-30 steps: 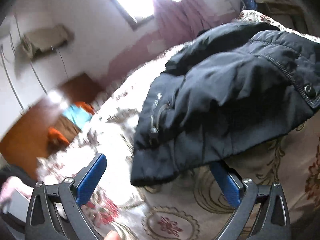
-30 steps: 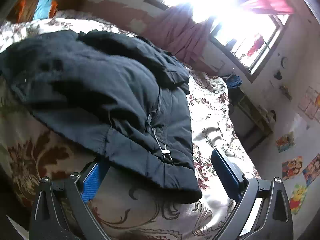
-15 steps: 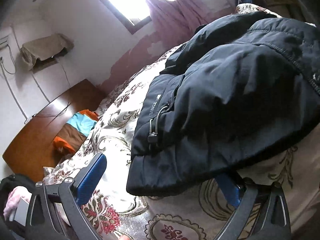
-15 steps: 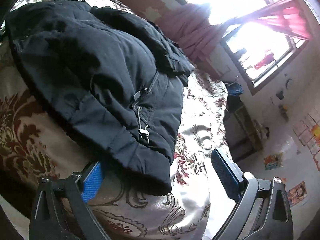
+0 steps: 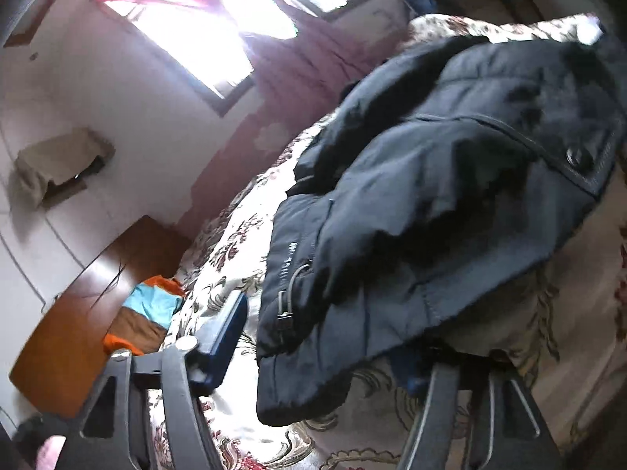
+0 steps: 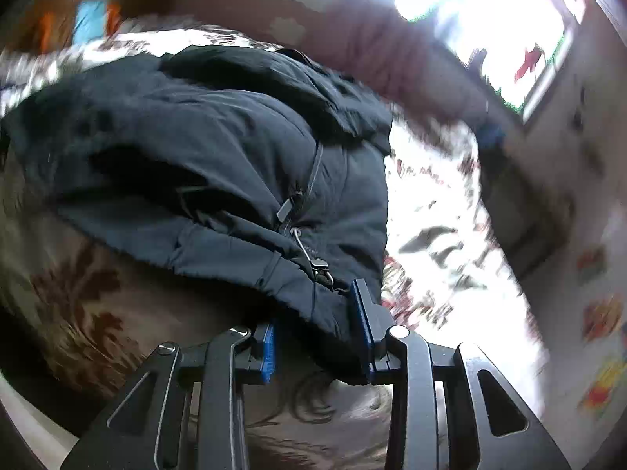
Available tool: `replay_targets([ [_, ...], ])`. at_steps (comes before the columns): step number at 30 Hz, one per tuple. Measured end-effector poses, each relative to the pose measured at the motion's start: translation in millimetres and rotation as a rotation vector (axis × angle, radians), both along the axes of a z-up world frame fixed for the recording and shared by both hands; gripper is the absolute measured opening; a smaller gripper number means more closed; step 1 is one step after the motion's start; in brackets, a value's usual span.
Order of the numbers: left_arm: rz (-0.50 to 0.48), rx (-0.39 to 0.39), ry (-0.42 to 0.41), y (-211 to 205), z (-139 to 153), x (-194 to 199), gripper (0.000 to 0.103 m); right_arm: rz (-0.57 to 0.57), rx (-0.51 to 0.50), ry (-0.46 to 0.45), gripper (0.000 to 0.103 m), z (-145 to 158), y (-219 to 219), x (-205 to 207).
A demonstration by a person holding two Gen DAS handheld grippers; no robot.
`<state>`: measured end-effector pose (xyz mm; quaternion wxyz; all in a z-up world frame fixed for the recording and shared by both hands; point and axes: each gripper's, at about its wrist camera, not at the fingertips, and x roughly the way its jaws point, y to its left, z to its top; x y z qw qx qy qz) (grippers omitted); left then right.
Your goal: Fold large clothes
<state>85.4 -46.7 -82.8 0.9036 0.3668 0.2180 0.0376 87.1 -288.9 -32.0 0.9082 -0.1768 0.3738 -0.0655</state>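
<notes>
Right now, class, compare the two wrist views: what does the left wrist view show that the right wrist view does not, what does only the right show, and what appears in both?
Only the left wrist view shows the left gripper, fingers spread either side of the jacket's corner, and the wooden desk.

Only the right wrist view shows the right gripper closed on the jacket's hem, a zipper pull, and bright wall pictures.

Both show the dark jacket on the floral bedspread, plus the sunlit window.

Bright window, pink curtain, white wall, wooden table.
</notes>
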Motion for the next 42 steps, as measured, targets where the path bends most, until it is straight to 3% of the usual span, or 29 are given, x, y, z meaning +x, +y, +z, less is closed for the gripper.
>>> replay_targets([
  [3, -0.019, -0.011, 0.050, -0.7, 1.5, 3.5, 0.040, 0.009, 0.007, 0.005, 0.009, 2.4, 7.8, -6.1],
  [5, -0.031, -0.045, 0.091, -1.6, 5.4, 4.5, 0.020, 0.024, -0.019, -0.026, 0.006, 8.1, 12.2, -12.9],
  [8, -0.015, -0.131, 0.098, -1.0, 20.6, 0.6, 0.011, 0.028, -0.010, -0.102, 0.005, 24.4, 10.8, -28.0],
  [14, -0.016, -0.240, 0.054, 9.4, 53.8, -14.0, 0.008, 0.030, -0.018, -0.197, 0.005, 49.8, 15.3, -60.7],
  [19, -0.034, -0.257, 0.035, 12.7, 72.8, -42.0, 0.007, 0.032, -0.015, -0.271, 0.004, 76.8, 19.0, -104.8],
  [24, -0.075, -0.271, 0.005, 17.6, 102.0, -77.7, 0.007, -0.001, -0.006, -0.401, 0.004, 110.1, 26.6, -154.5],
  [29, -0.103, -0.350, -0.022, 28.1, 142.1, -101.4, 0.007, -0.024, 0.003, -0.510, 0.004, 138.2, 33.0, -183.2],
  [36, -0.119, -0.448, -0.093, 34.4, 188.0, -107.1, 0.007, -0.026, 0.012, -0.612, 0.004, 162.9, 27.0, -171.9],
  [42, -0.133, -0.429, -0.134, 26.7, 191.4, -86.9, 0.007, -0.029, 0.012, -0.625, 0.004, 161.1, 23.7, -135.0],
])
